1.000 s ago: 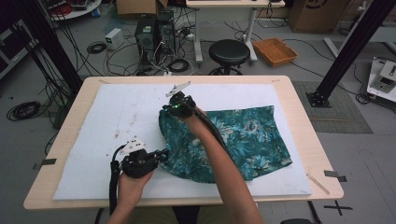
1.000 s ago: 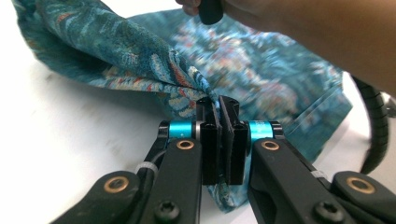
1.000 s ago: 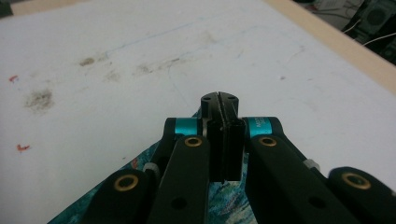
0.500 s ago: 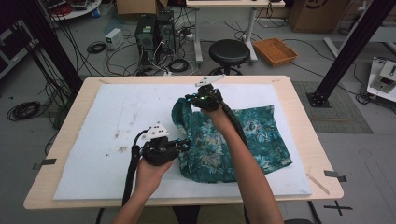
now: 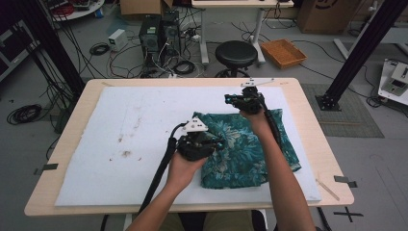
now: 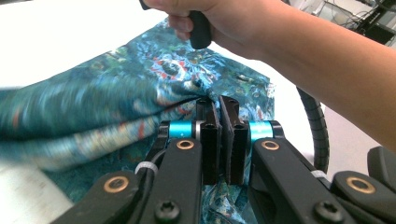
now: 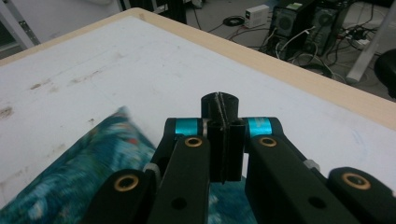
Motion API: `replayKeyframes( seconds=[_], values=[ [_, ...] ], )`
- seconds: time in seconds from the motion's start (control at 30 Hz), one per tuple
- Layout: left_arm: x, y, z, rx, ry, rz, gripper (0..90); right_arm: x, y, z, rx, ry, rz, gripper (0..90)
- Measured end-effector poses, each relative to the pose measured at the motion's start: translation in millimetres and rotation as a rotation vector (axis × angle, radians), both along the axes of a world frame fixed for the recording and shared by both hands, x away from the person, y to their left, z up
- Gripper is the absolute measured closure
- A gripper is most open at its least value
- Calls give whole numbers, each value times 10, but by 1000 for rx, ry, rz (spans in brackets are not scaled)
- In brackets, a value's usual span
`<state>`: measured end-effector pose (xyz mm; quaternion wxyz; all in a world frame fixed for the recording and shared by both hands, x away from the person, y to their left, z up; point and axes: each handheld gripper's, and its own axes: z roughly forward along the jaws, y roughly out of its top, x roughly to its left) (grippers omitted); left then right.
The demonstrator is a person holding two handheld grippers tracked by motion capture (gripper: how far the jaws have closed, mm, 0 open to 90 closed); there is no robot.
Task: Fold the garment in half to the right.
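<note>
Both grippers have swung right since a second ago, dragging the teal floral cloth (image 5: 245, 149) across the white mat (image 5: 120, 139). I read the fold as roughly half done; flattening remains. Left gripper (image 6: 219, 105) is clamped on a cloth edge, clearest in its own view. Right gripper (image 7: 219, 105) is closed, fabric trailing beneath; high view hides both pinches.

In the left gripper view, the cloth (image 6: 116, 84) is blurry on its left side and runs off the picture's left edge. The pinched bit of cloth is hidden between the jaws of the left gripper (image 6: 218, 105). The other hand (image 6: 205, 14) is cut off at the top. In the right gripper view, the right gripper (image 7: 219, 105) hides part of the cloth (image 7: 88, 172), so whether it holds any cannot be told. In the high view, the arms (image 5: 284, 192) cover some of the cloth (image 5: 240, 159).
</note>
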<state>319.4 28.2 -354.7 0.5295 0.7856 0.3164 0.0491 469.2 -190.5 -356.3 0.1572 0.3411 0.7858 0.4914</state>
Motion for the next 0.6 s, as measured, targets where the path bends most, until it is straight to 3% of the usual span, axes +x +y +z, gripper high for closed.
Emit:
replayKeyframes(
  seconds=[0.13, 0.23, 0.27, 0.4, 0.5, 0.6],
  values=[
    [13, -112, -7, 18, 1, -5, 872, -38, -185, -22, 18, 10, -16, 900],
    [-50, -77, -34, 4, 3, 18, 871, -64, -227, -34, 18, 28, -4, 900],
    [-77, -36, -47, -7, 5, 30, 871, -75, -219, -31, 16, 27, -1, 811],
    [-173, 156, -113, -36, 24, 62, 871, -74, -121, -36, 0, 45, 27, 713],
    [-254, 319, -154, -33, 20, 84, 871, -61, 13, -87, -15, 49, 46, 644],
    [-328, 467, -187, -29, 22, 100, 871, -31, 170, -170, -50, 87, 67, 577]
  ],
)
